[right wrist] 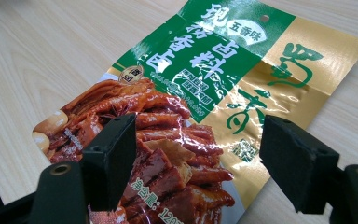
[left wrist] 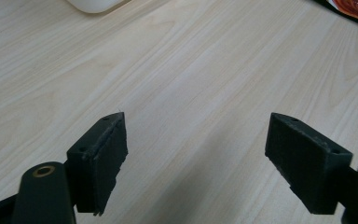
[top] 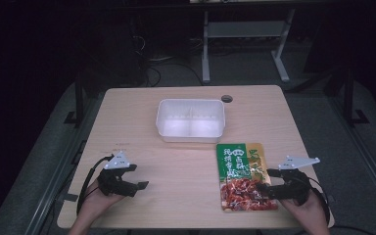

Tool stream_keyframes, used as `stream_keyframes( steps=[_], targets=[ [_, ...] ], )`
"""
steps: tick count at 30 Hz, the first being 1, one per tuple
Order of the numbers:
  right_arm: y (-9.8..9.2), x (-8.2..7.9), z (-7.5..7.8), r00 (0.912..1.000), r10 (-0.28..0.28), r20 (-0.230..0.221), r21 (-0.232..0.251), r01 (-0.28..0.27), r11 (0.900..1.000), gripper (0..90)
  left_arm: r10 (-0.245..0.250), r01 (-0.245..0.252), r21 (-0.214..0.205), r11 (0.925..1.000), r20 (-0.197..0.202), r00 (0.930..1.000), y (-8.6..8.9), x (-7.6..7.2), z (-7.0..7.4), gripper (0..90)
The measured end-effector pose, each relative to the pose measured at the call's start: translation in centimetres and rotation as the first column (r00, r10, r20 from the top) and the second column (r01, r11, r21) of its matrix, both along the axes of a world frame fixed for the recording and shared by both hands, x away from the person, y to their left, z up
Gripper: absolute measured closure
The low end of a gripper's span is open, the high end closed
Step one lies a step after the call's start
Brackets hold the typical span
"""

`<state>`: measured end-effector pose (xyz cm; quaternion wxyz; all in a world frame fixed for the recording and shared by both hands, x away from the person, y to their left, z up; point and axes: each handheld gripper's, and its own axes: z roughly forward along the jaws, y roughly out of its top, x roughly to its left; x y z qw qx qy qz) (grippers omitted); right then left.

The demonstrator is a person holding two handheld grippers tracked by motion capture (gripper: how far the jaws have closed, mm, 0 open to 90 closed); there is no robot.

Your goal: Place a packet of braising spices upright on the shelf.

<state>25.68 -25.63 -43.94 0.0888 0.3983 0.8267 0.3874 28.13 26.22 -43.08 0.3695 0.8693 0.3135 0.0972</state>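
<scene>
Snack packet [top: 245,176] lies flat on the tabletop [top: 176,171], just in front of a white tub [top: 191,120]. Right tongs [top: 268,182] hover at its near right edge, jaws apart and empty; left tongs [top: 139,177] wait well apart, also open. A clean pickup likely means pinching the edge, not the slick face.

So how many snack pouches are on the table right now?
1. The snack pouch lies flat on the table, just in front of the white tub, with the open right gripper at its right edge.
</scene>
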Motion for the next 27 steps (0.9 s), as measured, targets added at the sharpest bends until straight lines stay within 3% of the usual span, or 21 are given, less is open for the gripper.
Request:
stream_keyframes(
  steps=[6,11,17,27],
  targets=[
    [-0.3,0.0,0.0,1.0000,-0.007,-0.005,0.000,0.007,1.0000,26.5,-0.019,0.019,-0.009,0.9998,0.001,0.9998,-0.6,-0.2,0.2,27.2],
    [-0.6,0.2,0.1,0.9998,-0.018,-0.007,0.003,0.018,0.9998,26.8,-0.066,0.067,-0.033,0.9972,0.010,0.9978,-2.1,-0.5,0.7,35.5],
    [-1.2,0.3,0.3,0.9996,-0.026,-0.006,0.012,0.026,0.9996,29.4,-0.162,0.162,-0.026,0.9864,-0.008,0.9867,-4.8,-0.7,1.1,53.8],
    [-2.0,0.1,0.5,0.9991,-0.041,0.001,0.018,0.041,0.9990,29.3,-0.254,0.254,0.026,0.9669,-0.003,0.9673,-10.2,-0.8,2.4,68.2]
  ],
)
